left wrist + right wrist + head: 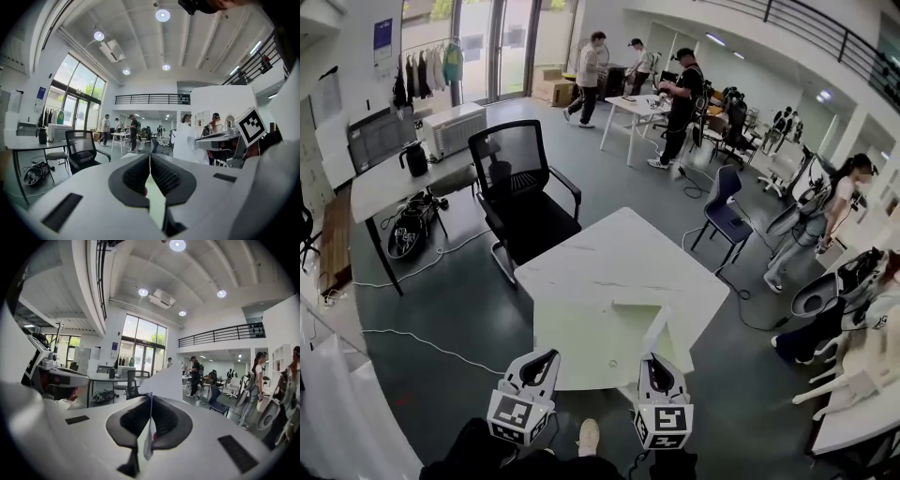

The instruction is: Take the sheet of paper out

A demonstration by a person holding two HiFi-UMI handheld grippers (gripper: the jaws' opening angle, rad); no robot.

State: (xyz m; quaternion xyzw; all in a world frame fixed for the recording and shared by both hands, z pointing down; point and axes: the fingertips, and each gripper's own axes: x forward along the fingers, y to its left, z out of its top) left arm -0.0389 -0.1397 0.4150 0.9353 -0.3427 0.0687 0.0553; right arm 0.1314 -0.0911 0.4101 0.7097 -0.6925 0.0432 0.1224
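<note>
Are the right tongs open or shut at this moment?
Shut on the paper: in the right gripper view the right tongs meet, with only the paper pinched between them.

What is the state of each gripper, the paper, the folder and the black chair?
Left gripper: shut on the folder.
Right gripper: shut on the paper.
Paper: pinched at an edge, rising above the jaws.
Folder: held about level above the table's near edge.
Chair: empty.
</note>
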